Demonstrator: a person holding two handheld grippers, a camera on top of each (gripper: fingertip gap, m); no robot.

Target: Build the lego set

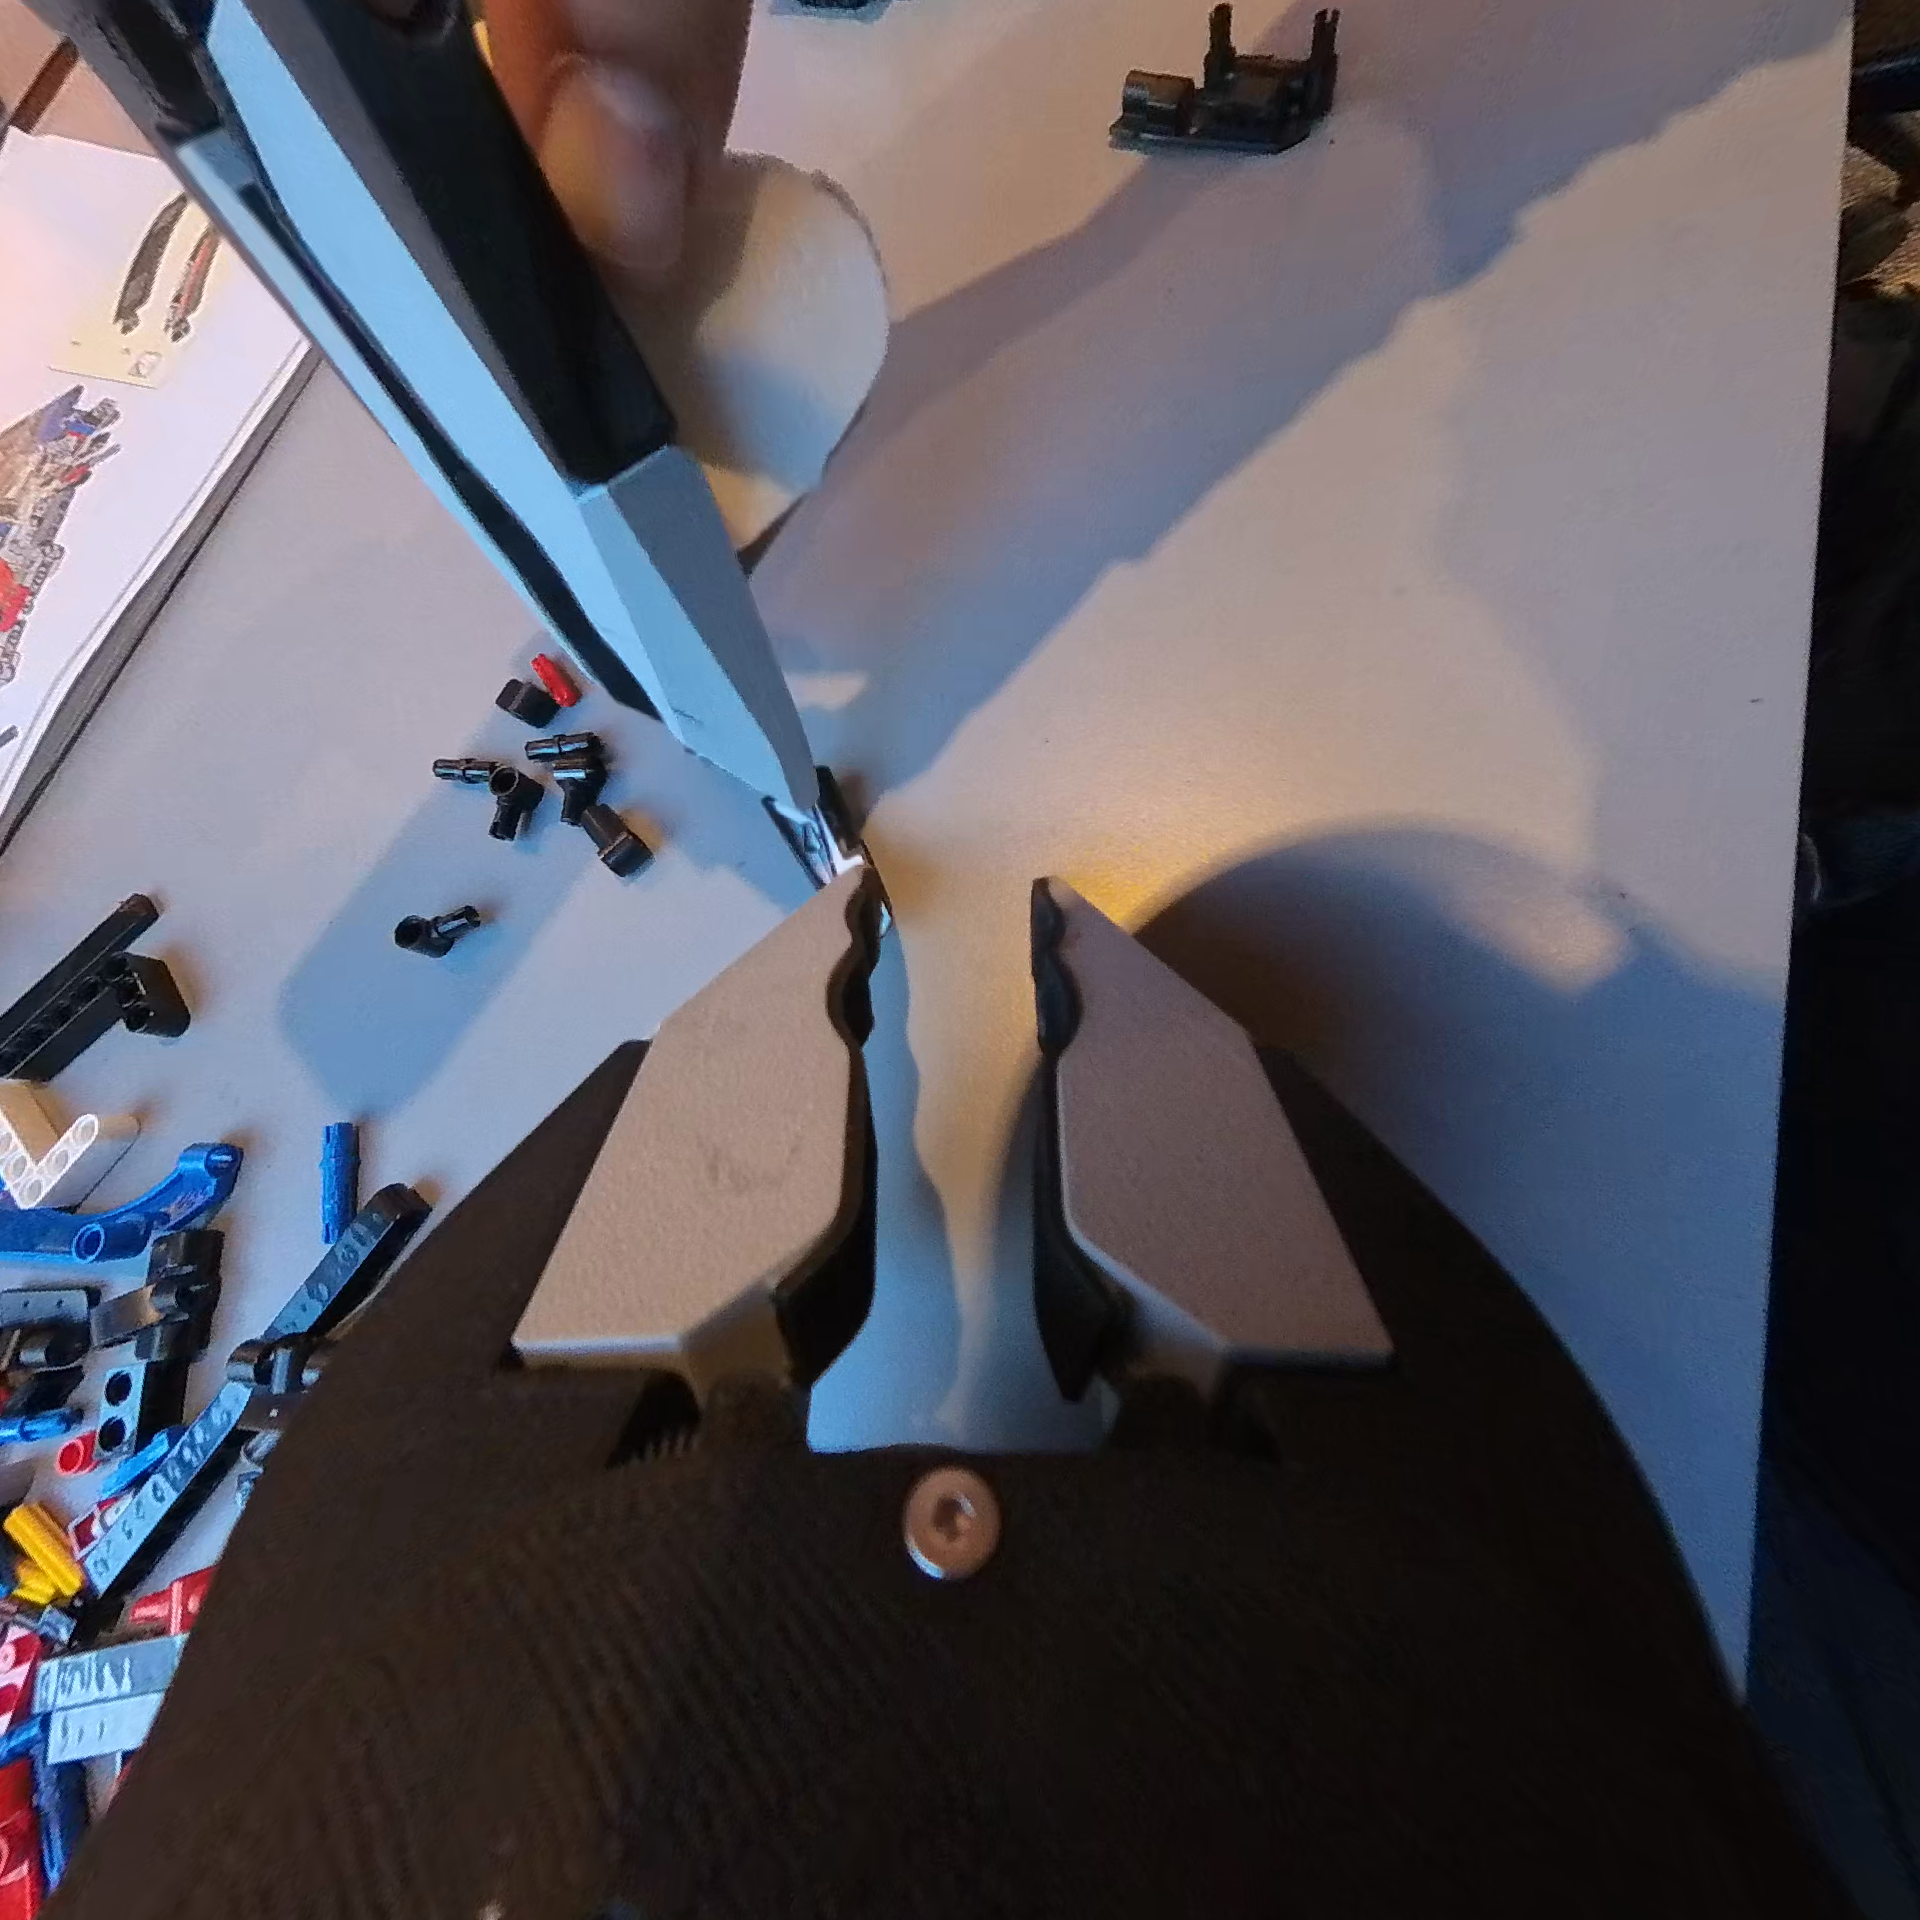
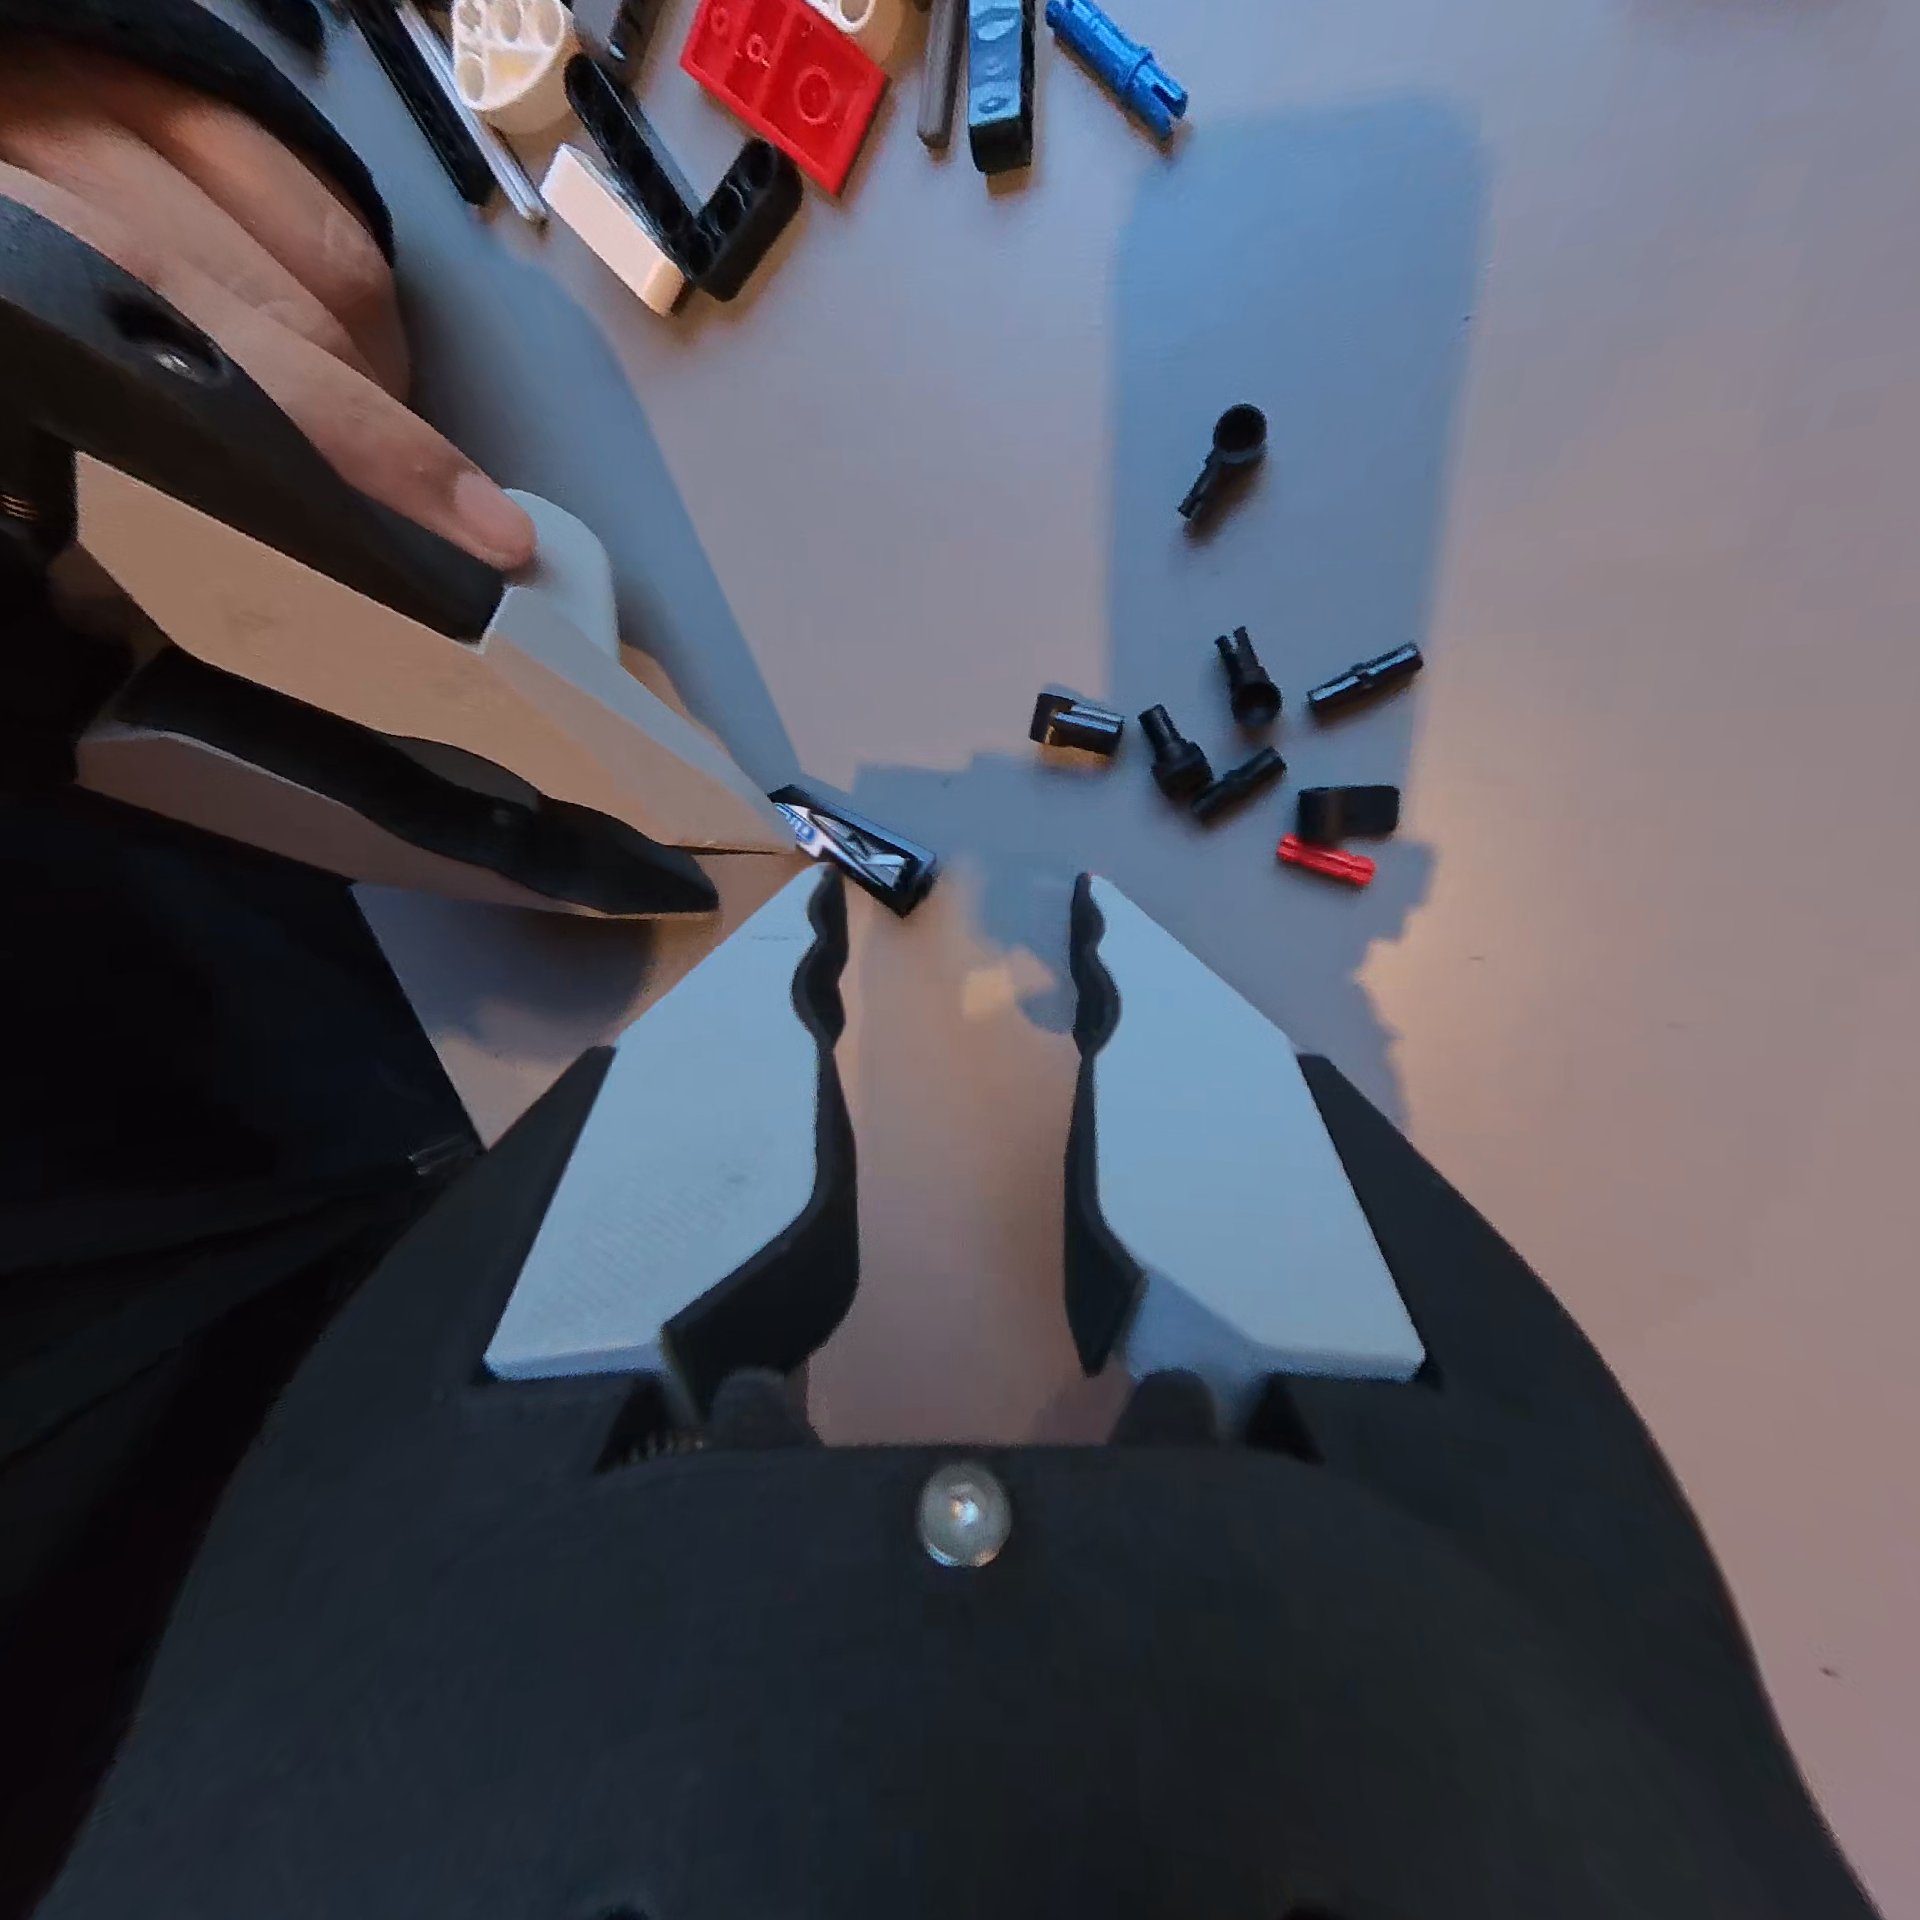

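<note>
A small black tile with a printed sticker [image 2: 862, 847] lies on the grey table [image 2: 1558, 1039]; it also shows in the left wrist view [image 1: 840, 816]. My right gripper [image 2: 956, 883] is open and empty, its left fingertip [image 2: 826, 883] right beside the tile. My left gripper [image 1: 956, 894] is open and empty, its left fingertip [image 1: 868, 894] at the tile. Each gripper shows side-on in the other's view, its tip against the tile. Neither holds the tile between its fingers.
Several loose black pins [image 2: 1236, 727] and a red pin [image 2: 1325, 860] lie right of the tile. Red, white, black and blue parts [image 2: 790, 88] lie beyond. A parts pile [image 1: 104, 1351], an instruction booklet [image 1: 125, 416], a black sub-assembly [image 1: 1216, 99] and the table's right edge [image 1: 1808, 935] show.
</note>
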